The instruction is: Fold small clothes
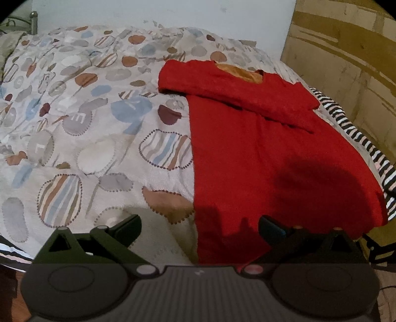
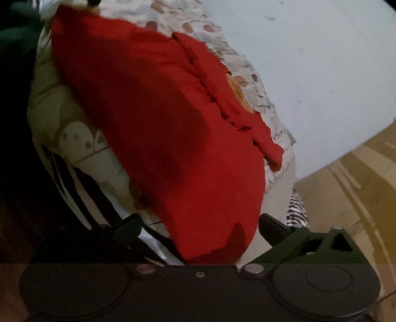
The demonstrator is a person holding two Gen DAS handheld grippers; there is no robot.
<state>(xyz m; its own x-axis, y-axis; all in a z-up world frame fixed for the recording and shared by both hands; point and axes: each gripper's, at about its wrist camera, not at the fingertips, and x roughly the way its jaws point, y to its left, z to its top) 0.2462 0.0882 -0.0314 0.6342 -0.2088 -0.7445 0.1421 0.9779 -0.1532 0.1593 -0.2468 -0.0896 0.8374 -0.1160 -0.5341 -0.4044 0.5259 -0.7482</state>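
Observation:
A red knitted top (image 1: 267,153) lies flat on the patterned bedspread (image 1: 86,123), at the right side of the bed. Both sleeves are folded across its chest, and an orange lining shows at the neck (image 1: 240,73). My left gripper (image 1: 198,228) hovers open over the garment's near left hem edge, nothing between its fingers. In the right wrist view, which is rolled sideways, the same red top (image 2: 153,119) fills the middle. My right gripper (image 2: 199,226) stands open over its near hem corner, its fingers apart from the cloth.
A black-and-white striped sheet (image 1: 358,133) runs under the bedspread along the right bed edge. A white wall (image 1: 160,12) stands behind the bed and a tan patterned wall (image 1: 346,57) at the right. A metal bedpost (image 1: 34,21) rises at the far left.

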